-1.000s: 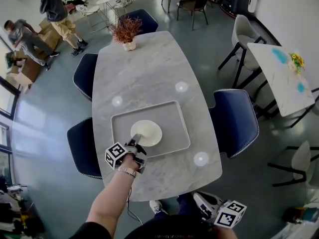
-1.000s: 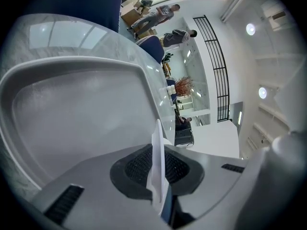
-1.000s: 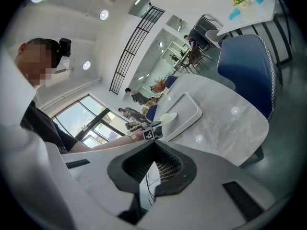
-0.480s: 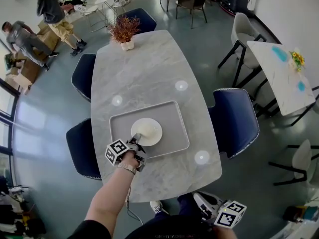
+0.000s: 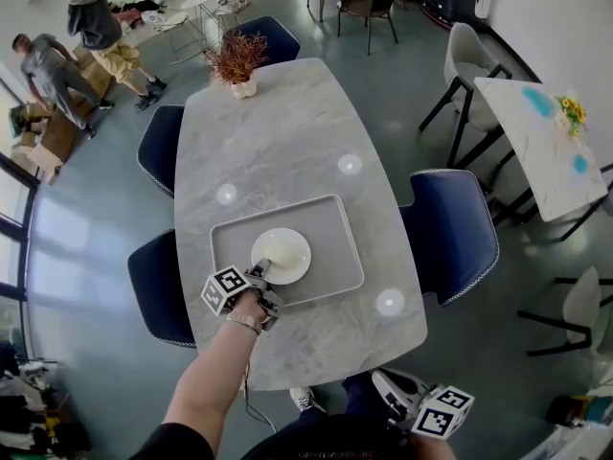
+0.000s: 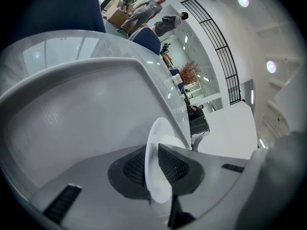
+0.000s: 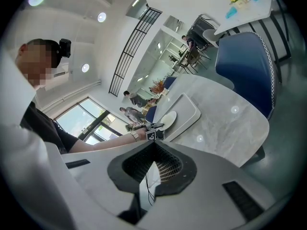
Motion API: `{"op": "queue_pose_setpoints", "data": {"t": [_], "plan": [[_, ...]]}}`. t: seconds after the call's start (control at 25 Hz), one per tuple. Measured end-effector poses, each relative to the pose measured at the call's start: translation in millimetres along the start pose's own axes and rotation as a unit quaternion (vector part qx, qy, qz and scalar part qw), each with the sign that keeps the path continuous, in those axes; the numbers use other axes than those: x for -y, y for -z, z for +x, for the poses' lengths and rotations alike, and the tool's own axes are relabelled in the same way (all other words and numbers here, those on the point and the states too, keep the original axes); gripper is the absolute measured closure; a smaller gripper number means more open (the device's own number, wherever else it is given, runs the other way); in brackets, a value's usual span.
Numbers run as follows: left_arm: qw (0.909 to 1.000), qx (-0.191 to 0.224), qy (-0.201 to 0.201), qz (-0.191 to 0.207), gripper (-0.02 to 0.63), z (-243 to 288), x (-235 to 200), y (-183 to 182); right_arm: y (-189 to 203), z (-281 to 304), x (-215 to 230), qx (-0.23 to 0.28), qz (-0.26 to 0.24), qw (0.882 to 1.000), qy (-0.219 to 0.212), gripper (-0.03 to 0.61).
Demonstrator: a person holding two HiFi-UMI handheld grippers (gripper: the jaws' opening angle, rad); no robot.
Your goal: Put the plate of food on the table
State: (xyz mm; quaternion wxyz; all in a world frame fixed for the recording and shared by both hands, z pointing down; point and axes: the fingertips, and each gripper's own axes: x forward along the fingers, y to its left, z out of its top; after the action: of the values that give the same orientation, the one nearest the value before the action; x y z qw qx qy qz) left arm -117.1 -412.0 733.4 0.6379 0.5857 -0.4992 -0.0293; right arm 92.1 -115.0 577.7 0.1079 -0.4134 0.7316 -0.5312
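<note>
A white plate (image 5: pixel 281 255) lies on a grey tray (image 5: pixel 335 209) on the marble table (image 5: pixel 287 132). I see no food on the plate. My left gripper (image 5: pixel 262 274) is shut on the plate's near rim. In the left gripper view the plate's edge (image 6: pixel 156 171) stands pinched between the two dark pads, with the tray (image 6: pixel 72 123) spreading out beyond. My right gripper (image 5: pixel 388 386) hangs low by the person's body, off the table's near end, holding nothing. Its jaws (image 7: pixel 154 164) are shut, and past them I see the plate (image 7: pixel 168 119) and tray (image 7: pixel 189 110).
A potted dried plant (image 5: pixel 239 60) stands at the table's far end. Blue chairs (image 5: pixel 450 233) (image 5: pixel 158 286) flank the table on both sides. A white side table (image 5: pixel 536 147) with flowers is at the right. Two people (image 5: pixel 91 22) work far back left.
The left gripper has rolled slightly while still gripping the plate's rim. The plate stays on the tray. The right gripper has not moved. The people in the background have shifted.
</note>
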Motion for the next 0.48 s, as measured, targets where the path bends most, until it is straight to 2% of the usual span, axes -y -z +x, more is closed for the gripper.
{"op": "queue_pose_setpoints", "data": {"t": [0.48], "plan": [[0.9985, -0.01, -0.031, 0.044, 0.485, -7.1, -1.4, -0.3, -0.7, 1.5, -1.1, 0.002, 0.001, 1.0, -0.01, 0.568]]}}
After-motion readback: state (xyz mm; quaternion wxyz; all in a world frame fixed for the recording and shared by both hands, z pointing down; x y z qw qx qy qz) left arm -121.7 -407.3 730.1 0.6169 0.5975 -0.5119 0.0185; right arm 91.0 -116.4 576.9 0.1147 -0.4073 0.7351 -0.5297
